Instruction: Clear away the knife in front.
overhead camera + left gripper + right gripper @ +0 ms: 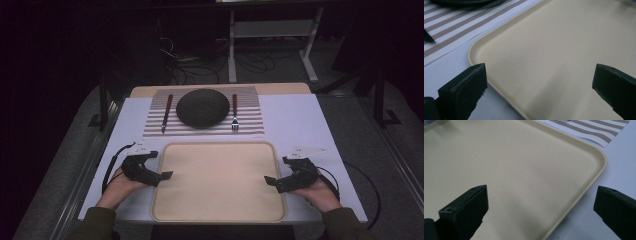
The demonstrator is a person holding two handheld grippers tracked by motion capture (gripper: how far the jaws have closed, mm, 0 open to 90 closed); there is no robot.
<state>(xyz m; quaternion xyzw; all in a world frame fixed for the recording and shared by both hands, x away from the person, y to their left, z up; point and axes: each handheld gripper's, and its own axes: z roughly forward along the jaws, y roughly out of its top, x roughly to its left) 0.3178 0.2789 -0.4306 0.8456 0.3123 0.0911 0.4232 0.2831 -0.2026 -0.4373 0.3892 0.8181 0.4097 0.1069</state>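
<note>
An empty beige tray (218,200) lies at the near middle of the white table. My left gripper (159,166) is at the tray's left edge, open, with one jaw over the table and the other over the tray (564,45). At the right edge my right gripper (276,170) stands open the same way, astride the tray's rim (602,165). Nothing is between either pair of jaws. In their own views the left gripper (539,82) and the right gripper (541,205) hang just above the tray's surface.
Beyond the tray a striped placemat (205,127) carries a dark round plate (202,107), with a knife (166,112) to its left and a fork (234,112) to its right. White table (295,120) flanks the mat. Cables and a frame stand on the dark floor behind.
</note>
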